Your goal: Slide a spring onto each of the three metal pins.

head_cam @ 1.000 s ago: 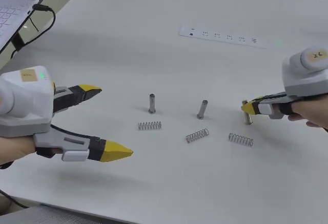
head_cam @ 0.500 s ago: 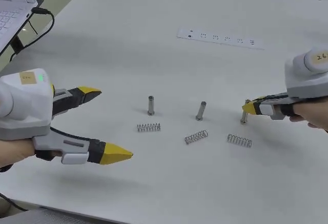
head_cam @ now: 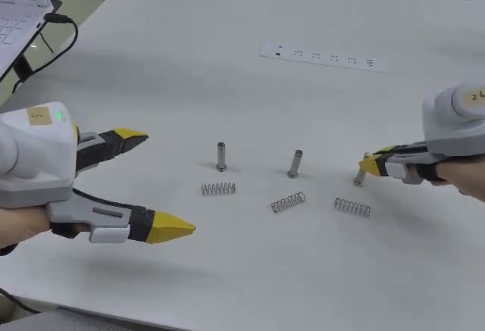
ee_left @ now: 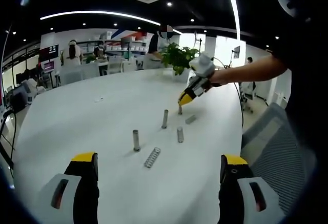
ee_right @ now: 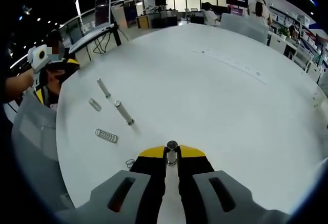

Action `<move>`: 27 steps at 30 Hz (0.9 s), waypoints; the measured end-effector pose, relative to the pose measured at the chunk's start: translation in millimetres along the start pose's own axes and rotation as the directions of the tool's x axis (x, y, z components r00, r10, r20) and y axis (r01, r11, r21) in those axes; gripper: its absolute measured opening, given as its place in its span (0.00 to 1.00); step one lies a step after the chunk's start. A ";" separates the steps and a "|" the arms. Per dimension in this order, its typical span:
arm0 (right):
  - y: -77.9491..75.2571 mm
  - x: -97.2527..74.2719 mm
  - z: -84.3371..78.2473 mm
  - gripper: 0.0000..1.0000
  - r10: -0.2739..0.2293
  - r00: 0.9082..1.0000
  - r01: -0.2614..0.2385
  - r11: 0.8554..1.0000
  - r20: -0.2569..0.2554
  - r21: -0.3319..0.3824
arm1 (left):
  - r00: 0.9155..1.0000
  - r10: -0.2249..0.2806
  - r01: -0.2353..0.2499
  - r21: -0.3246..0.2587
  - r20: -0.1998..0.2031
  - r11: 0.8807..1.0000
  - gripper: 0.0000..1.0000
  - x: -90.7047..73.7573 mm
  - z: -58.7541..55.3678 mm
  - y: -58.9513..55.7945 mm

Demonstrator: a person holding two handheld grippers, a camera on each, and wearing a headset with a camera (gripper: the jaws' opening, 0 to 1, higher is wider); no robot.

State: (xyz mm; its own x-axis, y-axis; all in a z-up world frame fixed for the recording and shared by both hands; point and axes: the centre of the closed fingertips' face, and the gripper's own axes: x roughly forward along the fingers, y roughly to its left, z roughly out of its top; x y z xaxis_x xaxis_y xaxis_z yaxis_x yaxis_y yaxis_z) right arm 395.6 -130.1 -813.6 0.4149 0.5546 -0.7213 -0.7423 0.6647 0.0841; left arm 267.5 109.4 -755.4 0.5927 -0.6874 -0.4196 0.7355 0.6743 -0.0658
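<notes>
right tool (head_cam: 367, 166) is clamped on the end pin (head_cam: 359, 179) on the bench (head_cam: 227, 270); left tool (head_cam: 163, 182) hangs wide open. three springs (head_cam: 289, 202) lie flat just before the pins (head_cam: 220, 157), none fitted. light, squashy and apt to roll, each likely wants a gentle nip near one end, bore left free.

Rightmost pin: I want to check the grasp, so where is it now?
Head view, right side: the rightmost pin is clamped by the right hand-held gripper, just beyond the rightmost spring.
</notes>
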 end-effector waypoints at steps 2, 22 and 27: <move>0.7 -1.2 -0.6 0.06 -0.004 1.000 0.004 1.000 0.001 -0.021 | 1.000 0.000 0.000 0.000 -0.001 1.000 0.97 0.1 0.1 -0.2; 8.2 -6.6 -5.7 0.06 -0.008 1.000 0.006 0.996 -0.020 -0.094 | 1.000 0.000 0.000 -0.001 0.000 1.000 0.97 -1.0 0.1 -2.9; 7.9 -7.5 -3.3 0.10 -0.007 1.000 0.006 0.996 -0.009 -0.092 | 1.000 0.003 -0.003 -0.002 0.000 1.000 0.97 -1.4 0.1 -2.0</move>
State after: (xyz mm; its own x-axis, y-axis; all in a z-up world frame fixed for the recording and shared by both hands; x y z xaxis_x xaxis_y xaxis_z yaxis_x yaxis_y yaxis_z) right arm 384.8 -130.6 -809.8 0.4152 0.5451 -0.7283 -0.7850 0.6193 0.0159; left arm 265.3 109.0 -754.6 0.5946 -0.6857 -0.4198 0.7335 0.6765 -0.0661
